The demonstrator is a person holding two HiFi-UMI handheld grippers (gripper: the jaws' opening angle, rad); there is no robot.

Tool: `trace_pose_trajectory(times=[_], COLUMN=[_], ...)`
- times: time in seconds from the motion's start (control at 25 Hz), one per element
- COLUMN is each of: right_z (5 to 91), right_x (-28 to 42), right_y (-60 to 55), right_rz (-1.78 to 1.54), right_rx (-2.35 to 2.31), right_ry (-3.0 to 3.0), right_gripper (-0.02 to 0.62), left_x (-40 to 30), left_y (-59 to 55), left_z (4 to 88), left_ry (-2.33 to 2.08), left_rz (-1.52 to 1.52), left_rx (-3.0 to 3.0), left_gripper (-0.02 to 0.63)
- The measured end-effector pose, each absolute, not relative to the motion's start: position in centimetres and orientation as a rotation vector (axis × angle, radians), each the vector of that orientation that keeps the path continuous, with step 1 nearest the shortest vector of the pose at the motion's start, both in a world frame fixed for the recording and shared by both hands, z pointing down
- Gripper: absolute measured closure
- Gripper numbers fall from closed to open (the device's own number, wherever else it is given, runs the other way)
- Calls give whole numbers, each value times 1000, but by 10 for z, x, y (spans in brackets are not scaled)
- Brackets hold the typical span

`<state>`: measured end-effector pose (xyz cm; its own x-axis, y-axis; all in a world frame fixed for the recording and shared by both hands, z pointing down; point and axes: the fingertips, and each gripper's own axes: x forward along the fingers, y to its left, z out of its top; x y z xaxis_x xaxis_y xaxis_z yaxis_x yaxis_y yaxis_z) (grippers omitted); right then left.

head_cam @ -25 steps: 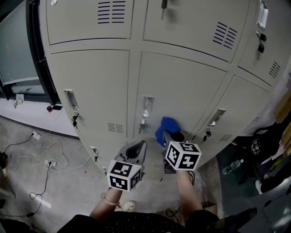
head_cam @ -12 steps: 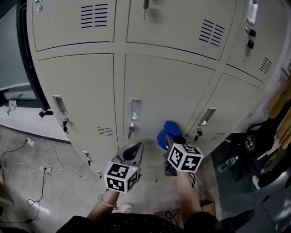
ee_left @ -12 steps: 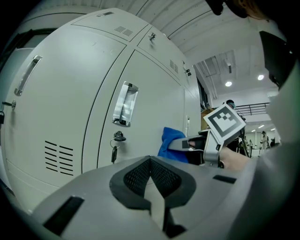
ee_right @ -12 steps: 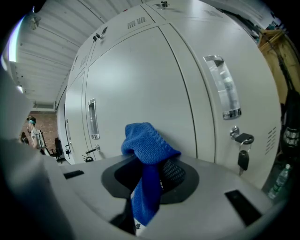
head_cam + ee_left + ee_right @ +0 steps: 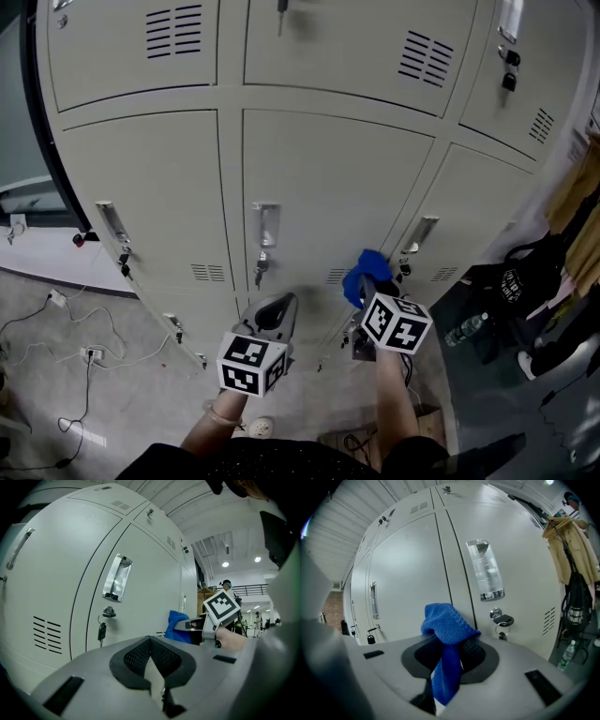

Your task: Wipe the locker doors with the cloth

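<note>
While right gripper (image 5: pixel 365 287) clamps cloth (image 5: pixel 366 268) by locker door (image 5: pixel 319 187) edge, left gripper (image 5: pixel 275 309) closed.

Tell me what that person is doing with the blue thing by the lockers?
A person stands facing grey lockers with a gripper in each hand. The right gripper has its jaws shut on a blue cloth, held up close to the lower doors. The left gripper is shut and empty, held back from them.

Nubbly knit cloth (image 5: pixel 449 625), smooth matt metal locker doors (image 5: pixel 319 187).
</note>
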<state>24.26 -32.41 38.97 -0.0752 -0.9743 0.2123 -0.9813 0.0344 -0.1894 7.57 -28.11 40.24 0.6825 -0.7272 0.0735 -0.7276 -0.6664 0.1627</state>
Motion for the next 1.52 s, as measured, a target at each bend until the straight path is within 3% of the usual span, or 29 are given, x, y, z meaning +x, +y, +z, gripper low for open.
trace_pose_trajectory(times=[0.8, 1.52], right_z=[390, 426], right_x=[259, 50], right_y=[-316, -321], right_rz=[392, 370], right_rx=[2218, 1685], right_ry=[-2150, -2477], right_gripper=[500, 500], left_x=[64, -23], left_y=[-278, -294], left_z=[400, 407], left_ry=[-1224, -1419], left_rz=[-13, -53], left_rx=[2701, 2601], left_gripper=[600, 600])
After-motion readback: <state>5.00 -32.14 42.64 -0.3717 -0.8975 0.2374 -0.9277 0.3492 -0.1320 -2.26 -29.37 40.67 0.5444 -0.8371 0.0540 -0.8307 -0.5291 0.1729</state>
